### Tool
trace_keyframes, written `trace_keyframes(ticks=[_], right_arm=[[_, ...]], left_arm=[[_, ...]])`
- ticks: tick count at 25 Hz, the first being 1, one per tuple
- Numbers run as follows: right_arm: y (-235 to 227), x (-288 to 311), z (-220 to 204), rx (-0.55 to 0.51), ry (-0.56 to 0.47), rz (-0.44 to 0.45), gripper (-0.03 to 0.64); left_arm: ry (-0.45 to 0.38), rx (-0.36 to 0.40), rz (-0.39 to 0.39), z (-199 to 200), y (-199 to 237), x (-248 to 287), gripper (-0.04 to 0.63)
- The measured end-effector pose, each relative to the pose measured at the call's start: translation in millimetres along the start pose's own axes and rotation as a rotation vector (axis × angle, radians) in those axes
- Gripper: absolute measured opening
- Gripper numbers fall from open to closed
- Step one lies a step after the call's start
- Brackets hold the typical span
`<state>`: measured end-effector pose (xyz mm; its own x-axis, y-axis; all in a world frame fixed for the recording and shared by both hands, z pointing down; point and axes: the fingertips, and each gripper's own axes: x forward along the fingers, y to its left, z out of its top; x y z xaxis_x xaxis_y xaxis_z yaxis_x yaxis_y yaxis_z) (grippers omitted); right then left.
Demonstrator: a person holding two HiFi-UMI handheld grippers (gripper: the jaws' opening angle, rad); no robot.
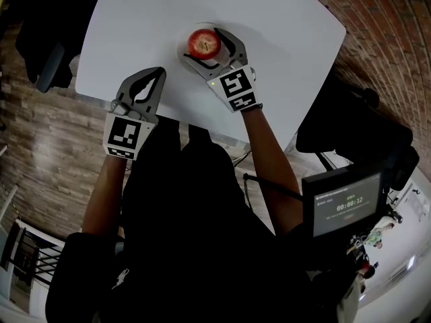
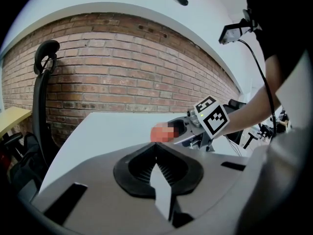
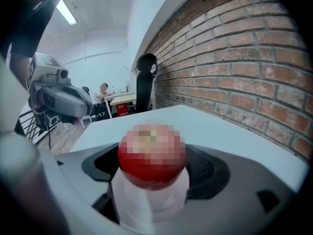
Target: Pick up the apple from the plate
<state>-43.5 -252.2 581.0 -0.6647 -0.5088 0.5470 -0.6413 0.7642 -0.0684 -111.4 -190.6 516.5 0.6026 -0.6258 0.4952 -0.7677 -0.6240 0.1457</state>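
Note:
A red apple point(image 1: 204, 42) rests on a small white plate point(image 1: 183, 48) in the middle of the white table point(image 1: 135, 25). My right gripper point(image 1: 202, 44) is open. Its jaws stand apart on either side of the apple, very close to its skin. In the right gripper view the apple point(image 3: 151, 153) fills the space between the dark pads point(image 3: 208, 173), with the plate point(image 3: 146, 207) under it. My left gripper point(image 1: 160, 70) is shut and holds nothing. It lies near the table's front edge, to the left of the plate. The left gripper view shows the right gripper point(image 2: 168, 131) around the apple point(image 2: 159, 132).
A brick wall point(image 2: 132, 67) runs along the table's far side. A black office chair point(image 2: 43, 87) stands at the table's left end. A small screen point(image 1: 343, 204) hangs at the person's right side. A wooden floor point(image 1: 40, 133) lies below the table edge.

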Motion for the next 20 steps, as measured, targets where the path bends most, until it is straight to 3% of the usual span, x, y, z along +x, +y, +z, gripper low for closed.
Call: trace_keyframes(ticks=[20], right_arm=[[8.8, -93.9, 45.3, 0.010, -0.122, -0.098, 0.393]], left_arm=[[-0.076, 0.095, -0.038, 43.4, -51.3, -21.3, 0.006]])
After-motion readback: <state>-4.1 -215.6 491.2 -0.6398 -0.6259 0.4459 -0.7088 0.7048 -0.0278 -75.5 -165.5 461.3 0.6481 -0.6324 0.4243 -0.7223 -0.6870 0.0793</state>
